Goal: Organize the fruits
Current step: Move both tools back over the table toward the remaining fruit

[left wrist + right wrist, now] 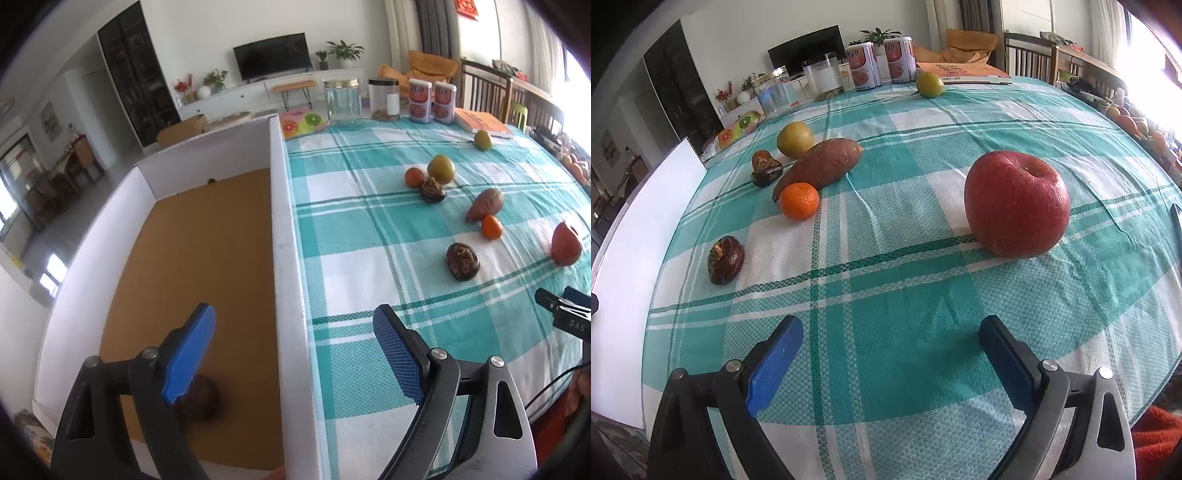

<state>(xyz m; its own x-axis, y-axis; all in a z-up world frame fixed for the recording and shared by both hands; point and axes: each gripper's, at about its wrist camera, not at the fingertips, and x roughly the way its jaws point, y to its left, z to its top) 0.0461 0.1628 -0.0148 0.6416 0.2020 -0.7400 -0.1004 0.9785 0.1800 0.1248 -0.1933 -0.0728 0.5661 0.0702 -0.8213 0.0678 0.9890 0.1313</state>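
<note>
Fruit on checked tablecloth (pixel 886 280), white box at left.

Left gripper (pixel 295 354): jaws wide apart, nothing between the pads, straddling the right wall of the white box (pixel 284 229); one dark fruit (pixel 201 398) lies on the brown floor inside. Right gripper (pixel 890 354): jaws apart, empty, above the cloth. Beyond: red apple (pixel 1015 203) right; dark fruit (pixel 726 258) left; mandarin (pixel 799 201) touching sweet potato (pixel 822 164); farther, yellow-green fruit (pixel 794 139), jars (pixel 827 75) and tins (pixel 864 66).

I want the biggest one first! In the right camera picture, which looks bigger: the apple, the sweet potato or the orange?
1. Apple, though it sits nearest the camera, which makes it look bigger.
2. Sweet potato, longer but thinner.
3. Orange, clearly smallest.
</note>
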